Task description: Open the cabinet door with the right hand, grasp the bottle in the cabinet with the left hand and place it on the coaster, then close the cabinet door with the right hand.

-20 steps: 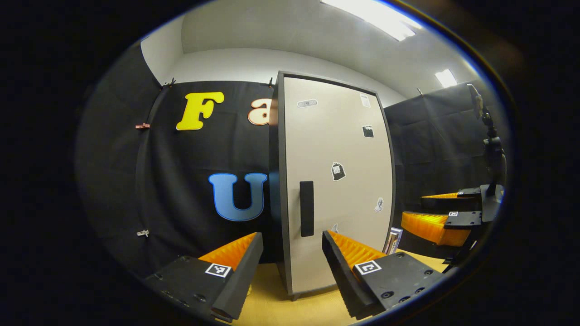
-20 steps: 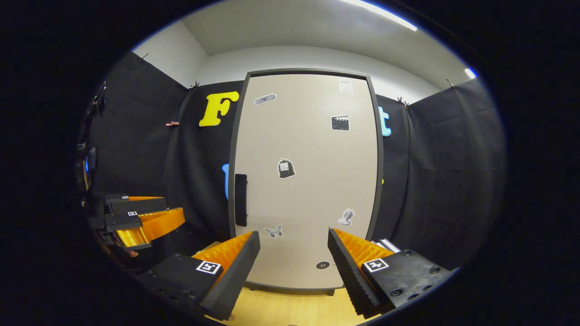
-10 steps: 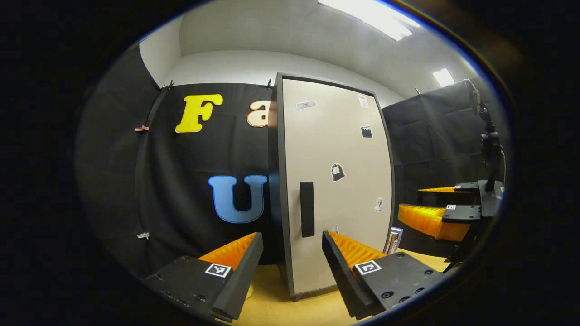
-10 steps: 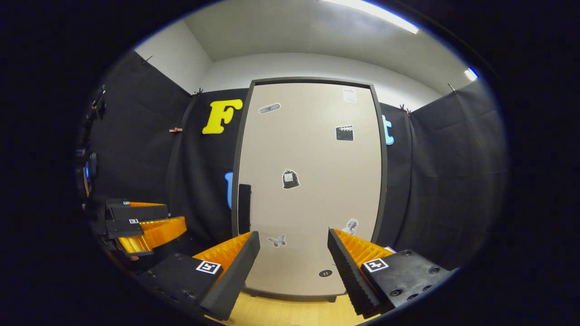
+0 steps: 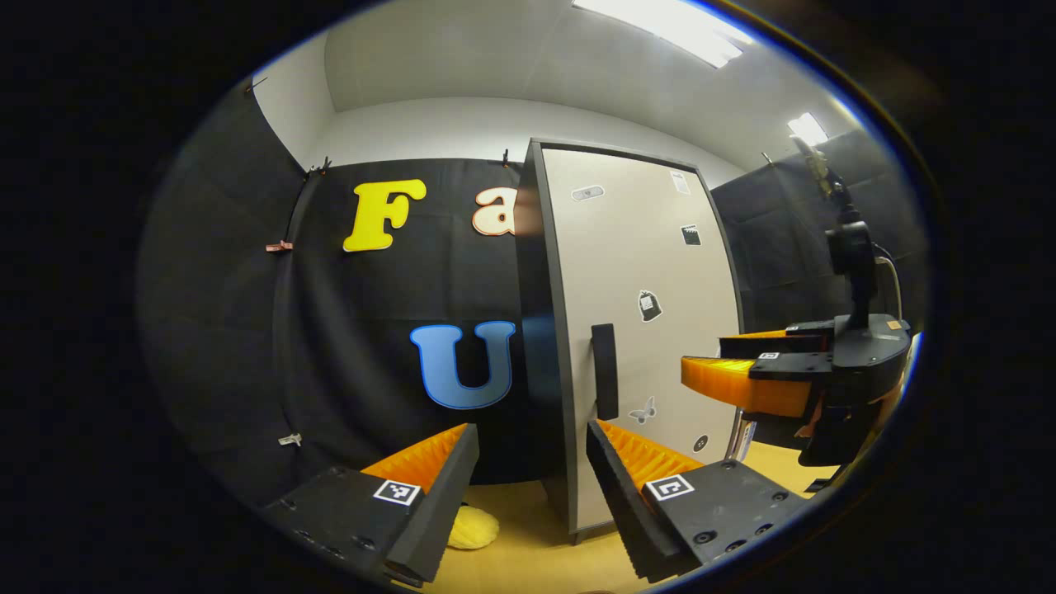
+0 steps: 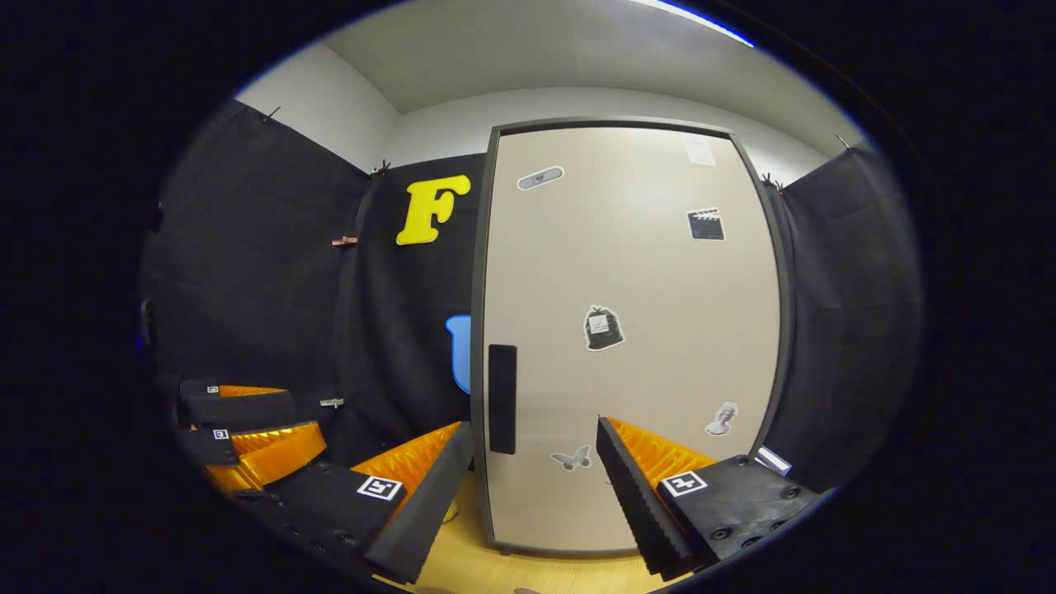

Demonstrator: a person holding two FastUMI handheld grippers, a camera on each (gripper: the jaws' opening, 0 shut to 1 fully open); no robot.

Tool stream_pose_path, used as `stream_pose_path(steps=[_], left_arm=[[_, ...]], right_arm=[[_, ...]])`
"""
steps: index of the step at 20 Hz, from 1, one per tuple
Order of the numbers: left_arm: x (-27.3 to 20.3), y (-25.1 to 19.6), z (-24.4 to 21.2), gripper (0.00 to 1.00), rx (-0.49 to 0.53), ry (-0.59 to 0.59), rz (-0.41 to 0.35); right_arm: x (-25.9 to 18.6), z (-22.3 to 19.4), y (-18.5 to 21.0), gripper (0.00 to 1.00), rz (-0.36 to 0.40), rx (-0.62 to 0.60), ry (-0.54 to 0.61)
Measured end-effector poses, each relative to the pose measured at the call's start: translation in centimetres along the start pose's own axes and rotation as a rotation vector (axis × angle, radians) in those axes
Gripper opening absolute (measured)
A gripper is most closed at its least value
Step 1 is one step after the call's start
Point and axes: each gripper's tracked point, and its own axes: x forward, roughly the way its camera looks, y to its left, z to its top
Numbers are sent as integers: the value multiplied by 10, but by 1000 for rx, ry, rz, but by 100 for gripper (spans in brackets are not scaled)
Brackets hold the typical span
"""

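Cabinet door (image 6: 635,330): shut, pale beige in a dark frame, standing upright on the wooden tabletop (image 6: 528,569); this door is the landmark for every place below.
Door handle (image 6: 502,398): 1 dark vertical bar, low on the door near its left edge; nothing touches it.
Stickers: several small ones spread over the door face, among them a butterfly (image 6: 571,458) low down, just right of the handle.
Bottle: cannot tell where it is; the shut door hides whatever is in the cabinet.
Coaster: a yellow, fuzzy round thing (image 5: 472,528) lies flat on the tabletop left of the door's lower corner, partly hidden by a finger of the left gripper; it may be the coaster, though that cannot be told for sure.
Right gripper (image 6: 532,487): in front of the door's lower half, facing it and apart from it; its 2 fingers are spread wide with nothing between them, and the handle stands just above the left finger. In the left gripper view it shows from the side (image 5: 726,371), level with the handle and to the right of it.
Left gripper (image 5: 528,487): off to the left of the door, aimed at the door's handle-side edge; jaws wide apart, holding nothing. In the right gripper view it shows low and well left of the door (image 6: 272,421).
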Motion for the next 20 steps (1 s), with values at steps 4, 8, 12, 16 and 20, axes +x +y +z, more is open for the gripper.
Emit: stream_pose_path(steps=[4, 8, 12, 16, 20], left_arm=[[0, 18, -11, 84, -9, 16, 13], [-1, 45, -23, 85, -20, 32, 40], [0, 68, -33, 84, -17, 55, 80], [1, 79, -40, 84, -13, 63, 93], [2, 83, -42, 84, -26, 60, 97]], right_arm=[[36, -11, 18, 97, 8, 5, 20], [70, -16, 19, 96, -46, -13, 2], [103, -34, 12, 95, -102, -2, 43], [123, -40, 11, 90, -154, -16, 28], [131, -46, 10, 72, -211, -46, 27]])
